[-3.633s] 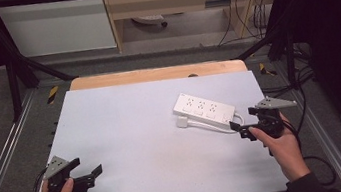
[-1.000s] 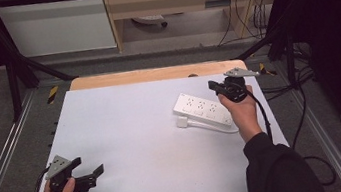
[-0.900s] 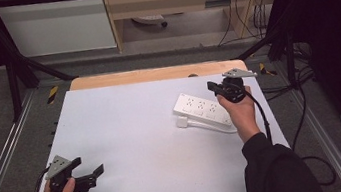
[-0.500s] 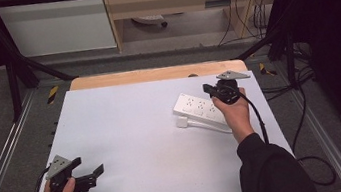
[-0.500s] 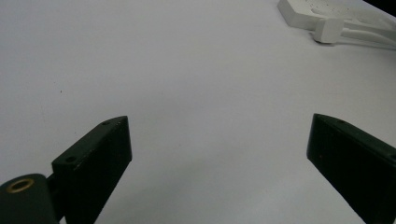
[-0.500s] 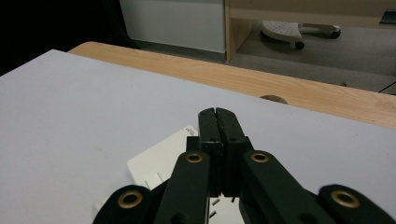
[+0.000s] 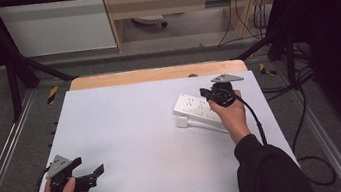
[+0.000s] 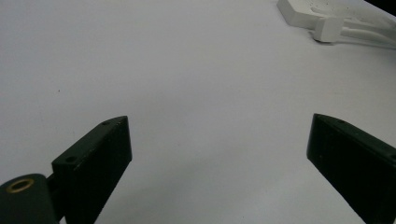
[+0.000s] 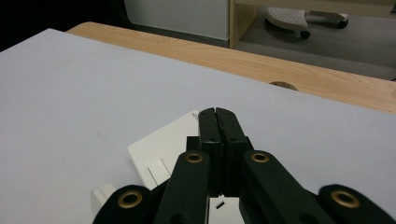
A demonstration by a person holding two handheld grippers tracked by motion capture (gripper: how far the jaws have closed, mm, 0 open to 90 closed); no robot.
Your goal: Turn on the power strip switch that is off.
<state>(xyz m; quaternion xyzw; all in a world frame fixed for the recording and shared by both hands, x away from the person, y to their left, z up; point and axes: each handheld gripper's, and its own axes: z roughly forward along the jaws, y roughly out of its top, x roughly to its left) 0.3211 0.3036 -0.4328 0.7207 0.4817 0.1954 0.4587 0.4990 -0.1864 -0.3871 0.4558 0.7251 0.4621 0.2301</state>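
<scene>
Right hand-held gripper, jaws clenched empty, having moved from the tabletop's right edge, is hovering over the white rectangular plastic power strip, probably approaching its switch; left hand-held gripper is resting released.

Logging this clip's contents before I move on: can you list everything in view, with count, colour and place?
power strip: 1, white, right part of the mat, under the right tool
plug: 1, white, on the mat beside the strip's near-left end, cord running along the strip
mat: 1, white, covering most of the table
table: 1, light wood, far edge showing beyond the mat
cabinet: 1, white, on the floor behind the table, at left
left tool: 1, black, jaws wide apart, near-left corner of the mat
right tool: 1, black, jaws closed, over the strip
hands: 2, one on each tool
</scene>
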